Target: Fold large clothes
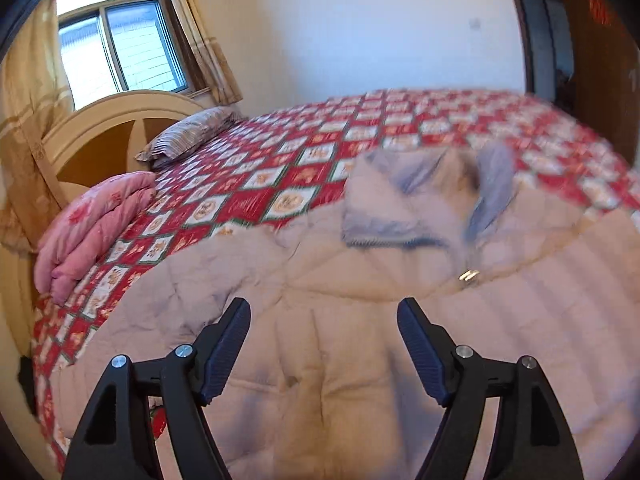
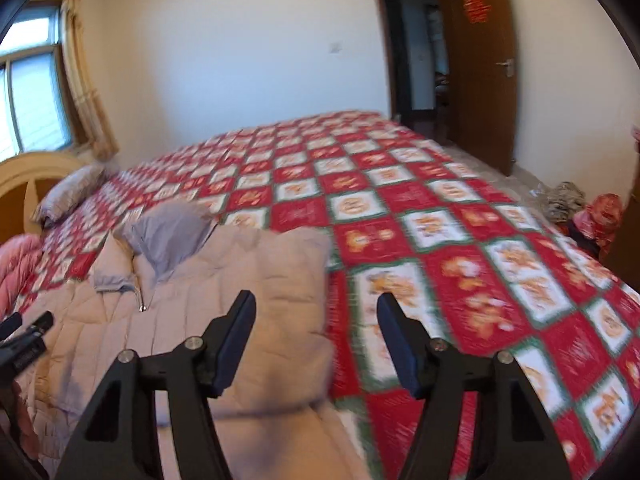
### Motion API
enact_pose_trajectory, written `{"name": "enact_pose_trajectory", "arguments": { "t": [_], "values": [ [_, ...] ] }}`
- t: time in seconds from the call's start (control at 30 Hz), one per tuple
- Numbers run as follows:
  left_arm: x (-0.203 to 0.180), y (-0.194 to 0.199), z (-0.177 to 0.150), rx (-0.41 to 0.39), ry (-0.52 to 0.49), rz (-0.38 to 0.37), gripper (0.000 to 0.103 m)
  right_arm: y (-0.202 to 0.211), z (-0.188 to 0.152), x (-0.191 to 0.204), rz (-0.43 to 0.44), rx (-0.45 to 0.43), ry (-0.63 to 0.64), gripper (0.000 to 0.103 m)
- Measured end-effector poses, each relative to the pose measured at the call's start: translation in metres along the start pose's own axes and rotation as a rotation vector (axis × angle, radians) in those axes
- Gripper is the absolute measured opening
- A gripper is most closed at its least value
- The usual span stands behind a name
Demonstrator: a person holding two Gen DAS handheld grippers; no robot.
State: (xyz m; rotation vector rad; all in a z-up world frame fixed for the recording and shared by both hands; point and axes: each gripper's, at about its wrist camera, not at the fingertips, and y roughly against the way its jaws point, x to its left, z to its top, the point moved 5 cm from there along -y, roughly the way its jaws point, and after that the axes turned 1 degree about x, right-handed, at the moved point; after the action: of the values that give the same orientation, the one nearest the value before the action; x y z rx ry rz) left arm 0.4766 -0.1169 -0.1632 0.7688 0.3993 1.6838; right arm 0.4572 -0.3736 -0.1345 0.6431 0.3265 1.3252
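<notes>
left wrist view: a pale quilted jacket point(image 1: 360, 320) lies front-up on the red checked bedspread point(image 1: 280, 152), its collar point(image 1: 420, 200) toward the far side and the zip pull point(image 1: 469, 275) showing. it looks spread or only partly folded, between grips. next move, i judge: take an edge or sleeve and carry it across. the left gripper point(image 1: 324, 320) tilts down over the jacket, jaws apart, nothing between them. the right gripper point(image 2: 316, 316) tilts down over the jacket's right edge point(image 2: 316, 280), jaws apart and empty. a pink quilt point(image 1: 92, 224) lies near the headboard point(image 1: 120, 128).
</notes>
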Motion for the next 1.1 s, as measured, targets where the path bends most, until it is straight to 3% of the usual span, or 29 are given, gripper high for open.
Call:
{"name": "enact_pose_trajectory", "arguments": {
  "t": [0.07,0.17,0.27,0.5,1.1],
  "values": [
    [0.000,-0.028,-0.011,0.056,-0.036,0.053,0.077,-0.026,-0.007,0.014,0.031,0.066,0.032,0.067],
    [0.006,-0.053,-0.029,0.090,-0.030,0.040,0.077,-0.050,-0.029,0.028,0.034,0.128,0.075,0.067],
    [0.008,-0.054,-0.034,0.053,-0.039,0.055,0.084,-0.059,-0.047,0.035,0.023,0.137,0.122,0.067],
    [0.011,-0.067,-0.039,0.082,-0.007,0.031,0.090,-0.070,-0.059,0.031,0.024,0.151,0.119,0.068],
    [0.005,-0.072,-0.042,0.091,-0.006,0.038,0.094,-0.080,-0.065,0.038,-0.064,0.179,0.194,0.073]
  ]
}}
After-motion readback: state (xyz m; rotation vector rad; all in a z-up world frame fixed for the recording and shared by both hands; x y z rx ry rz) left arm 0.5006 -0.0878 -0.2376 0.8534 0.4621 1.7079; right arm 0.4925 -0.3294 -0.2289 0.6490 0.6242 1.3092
